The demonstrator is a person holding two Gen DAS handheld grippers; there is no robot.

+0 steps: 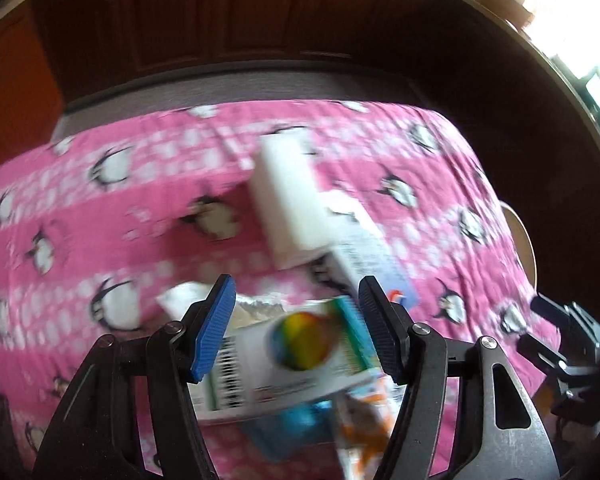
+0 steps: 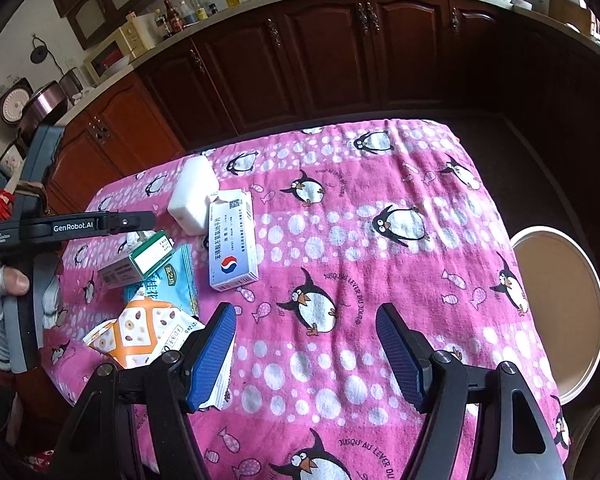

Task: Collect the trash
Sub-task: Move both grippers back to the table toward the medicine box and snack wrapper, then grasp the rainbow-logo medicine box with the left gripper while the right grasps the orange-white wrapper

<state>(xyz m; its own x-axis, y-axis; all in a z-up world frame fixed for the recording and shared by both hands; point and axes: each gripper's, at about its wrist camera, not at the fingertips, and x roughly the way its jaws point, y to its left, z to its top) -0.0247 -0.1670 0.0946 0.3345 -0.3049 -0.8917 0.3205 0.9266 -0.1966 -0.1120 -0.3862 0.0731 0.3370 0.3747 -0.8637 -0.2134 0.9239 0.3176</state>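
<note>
Trash lies in a heap at the left of the pink penguin tablecloth. It includes a green-and-white carton, a white foam block, a white-and-blue medicine box, a blue packet and an orange snack wrapper. My left gripper hangs just over the green carton. Its jaws stand apart on either side of the carton, and the side view shows a gap above it. My right gripper is open over bare cloth to the right of the heap, with nothing between its fingers.
A round pale bin stands on the floor past the table's right edge. Dark wooden kitchen cabinets run behind the table. A gloved hand holds the left gripper's handle. A white wrapper edge lies beside my right gripper's left finger.
</note>
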